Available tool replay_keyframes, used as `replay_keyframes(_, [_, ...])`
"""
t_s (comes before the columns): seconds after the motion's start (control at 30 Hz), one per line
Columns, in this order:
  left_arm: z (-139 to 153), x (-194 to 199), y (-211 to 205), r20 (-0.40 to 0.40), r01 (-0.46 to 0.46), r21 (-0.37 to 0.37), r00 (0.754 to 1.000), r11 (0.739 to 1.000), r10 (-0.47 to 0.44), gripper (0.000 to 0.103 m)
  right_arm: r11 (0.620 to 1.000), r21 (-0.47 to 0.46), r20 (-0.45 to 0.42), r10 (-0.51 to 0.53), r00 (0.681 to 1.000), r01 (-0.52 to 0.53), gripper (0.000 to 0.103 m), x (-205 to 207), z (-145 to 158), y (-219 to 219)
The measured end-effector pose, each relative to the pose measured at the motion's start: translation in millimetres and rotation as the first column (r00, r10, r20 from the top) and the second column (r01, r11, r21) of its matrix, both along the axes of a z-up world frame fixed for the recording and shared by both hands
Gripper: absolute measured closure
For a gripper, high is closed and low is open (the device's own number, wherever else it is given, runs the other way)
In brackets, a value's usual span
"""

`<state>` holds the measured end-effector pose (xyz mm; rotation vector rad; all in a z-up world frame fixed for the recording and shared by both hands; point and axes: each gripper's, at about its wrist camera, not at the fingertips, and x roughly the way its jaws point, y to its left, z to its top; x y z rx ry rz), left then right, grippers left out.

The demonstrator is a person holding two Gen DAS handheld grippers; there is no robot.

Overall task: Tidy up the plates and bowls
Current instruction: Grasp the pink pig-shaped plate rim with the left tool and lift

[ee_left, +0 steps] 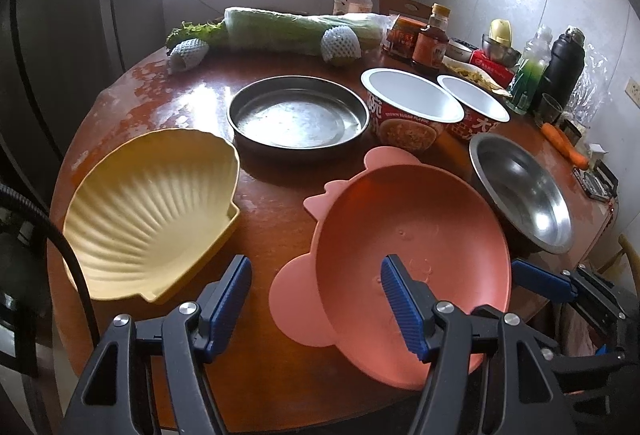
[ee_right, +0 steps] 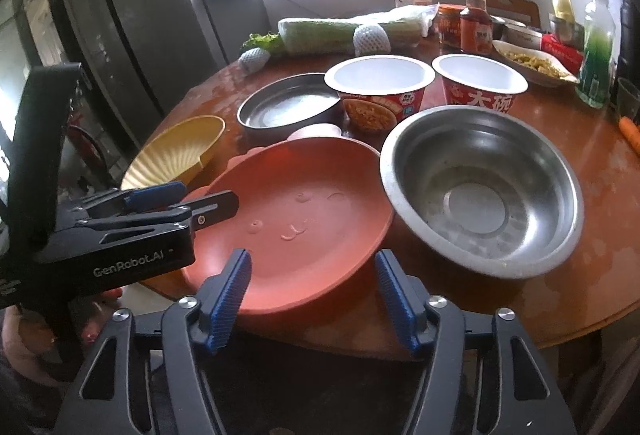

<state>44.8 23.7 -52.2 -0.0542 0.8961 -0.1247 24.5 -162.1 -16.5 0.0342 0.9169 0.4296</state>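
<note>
pink plate [ee_right: 304, 219]: nearest the right wrist view, at table's near edge, overhanging slightly.
right gripper [ee_right: 312, 295]: jaws part-open, near rim between them, pads not touching.
left gripper [ee_left: 316, 309]: wide, empty; one finger over the plate's bowl, the other outside at 9 o'clock.
steel bowl [ee_right: 484, 191]: touching or just beside plate at 3 o'clock.
yellow shell dish [ee_left: 152, 215]: 10 o'clock, apart.
steel pan [ee_left: 298, 119]: 12 o'clock.
paper bowls [ee_right: 380, 91]: behind.
risk: shallow rim pinch could tip the plate off the table edge [ee_right: 560, 323]; sliding it may knock the steel bowl.
</note>
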Motion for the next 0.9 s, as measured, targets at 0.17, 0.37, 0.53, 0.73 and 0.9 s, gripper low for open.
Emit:
replay_keyframes(0.17, [-5.4,4.4,-2.2,-0.005,-0.010,0.013,1.000,1.000,0.010,0.044,0.999,-0.042,0.026,0.001,1.000,0.000,0.043,6.9,-4.2,3.1])
replay_keyframes(0.37, [-13.6,6.2,-6.4,-0.023,-0.001,0.016,1.000,1.000,0.002,0.050,0.997,-0.079,0.048,0.018,0.999,-0.015,0.044,11.1,-8.2,9.3])
replay_keyframes(0.53, [-13.6,5.4,-8.4,-0.009,-0.009,0.049,1.000,0.999,0.010,0.054,0.994,-0.108,0.038,0.019,0.999,-0.015,0.054,15.4,-14.3,13.3])
replay_keyframes(0.73, [-13.1,5.6,-4.5,-0.009,-0.016,0.044,1.000,0.999,0.017,0.055,0.990,-0.137,0.048,0.042,0.998,-0.035,0.055,14.6,-14.7,17.3])
replay_keyframes(0.9, [-5.6,-0.8,-1.5,-0.001,-0.016,0.040,1.000,0.999,0.016,0.055,0.992,-0.116,0.046,0.048,0.998,-0.043,0.055,12.6,-10.4,18.3])
